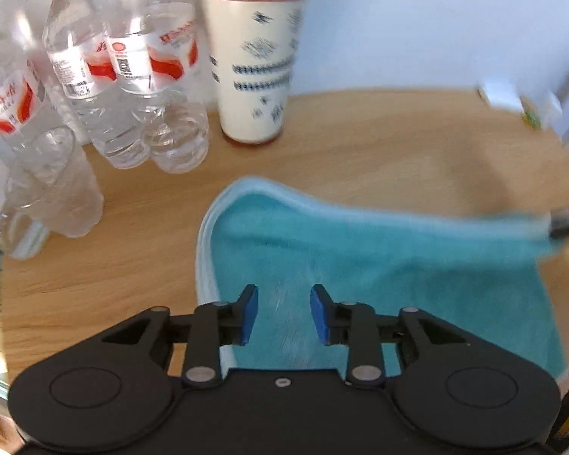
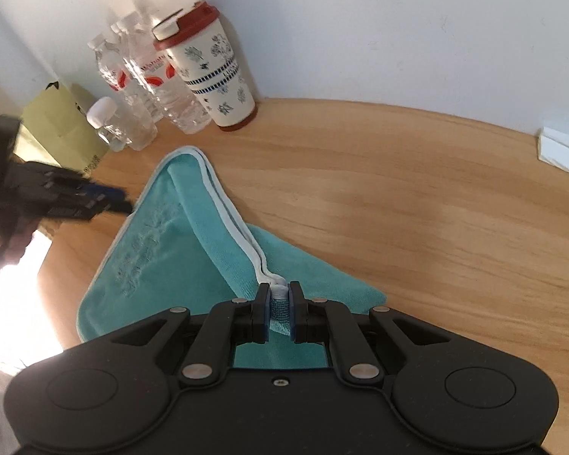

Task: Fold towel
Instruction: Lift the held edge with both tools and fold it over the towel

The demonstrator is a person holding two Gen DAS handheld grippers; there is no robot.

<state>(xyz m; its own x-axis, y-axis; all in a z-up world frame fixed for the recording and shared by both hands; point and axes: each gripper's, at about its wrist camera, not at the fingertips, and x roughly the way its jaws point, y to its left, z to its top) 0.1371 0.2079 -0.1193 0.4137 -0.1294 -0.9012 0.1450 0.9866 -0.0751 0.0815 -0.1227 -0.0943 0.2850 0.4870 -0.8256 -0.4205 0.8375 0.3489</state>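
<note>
A home corner, likely — a wooden surface against a plain white wall, with water bottles and a lidded travel cup.

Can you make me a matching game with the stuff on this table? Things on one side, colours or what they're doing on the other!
Things:
1. towel
2. cup lid
3. left hand-held gripper
4. right hand-held gripper

Colours or states:
A. open, holding nothing
B. teal with a pale edge
C. dark red
D. pinching the towel's edge

Pairs: 1-B, 2-C, 3-A, 4-D
</note>
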